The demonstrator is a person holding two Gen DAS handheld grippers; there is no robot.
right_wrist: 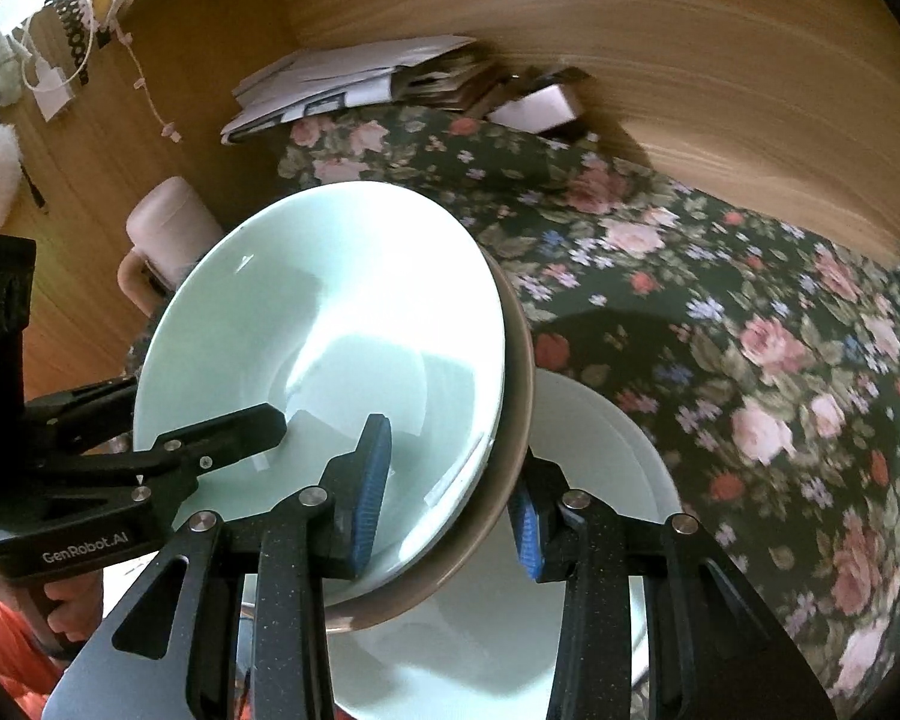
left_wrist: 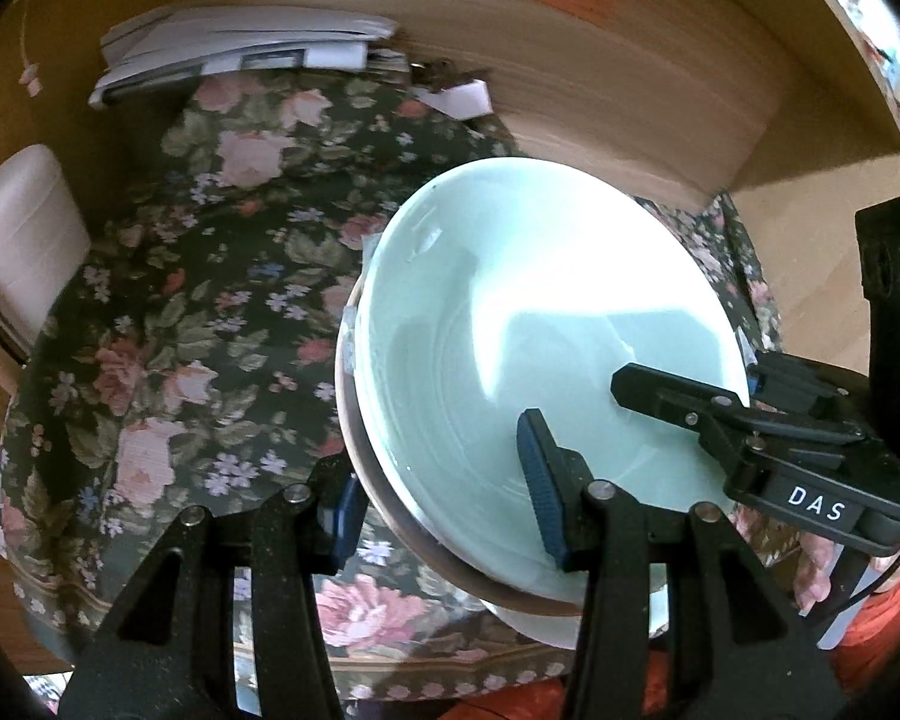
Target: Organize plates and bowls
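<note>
The pale green plate (right_wrist: 330,324), nested in a brown-rimmed bowl (right_wrist: 513,420), is tilted above a white plate (right_wrist: 606,468) on the floral table (right_wrist: 750,360). Left gripper (left_wrist: 444,498) and right gripper (right_wrist: 447,498) fingers both straddle its rim, gripping.

Both wrist views close, opposite sides, sharing green bowl (left_wrist: 510,312) (right_wrist: 330,324)

Both sets of tongs are matte black, speckled linkages with silver rivets and ribbed blue pads (left_wrist: 540,480). The right tongs (left_wrist: 684,384) carry white lettering "DAS" on their body; the left tongs (right_wrist: 210,438) read "GenRobot.AI" on a grey-edged base. Bare fingers (left_wrist: 816,582) and an orange sleeve (right_wrist: 6,654) show behind them.
</note>
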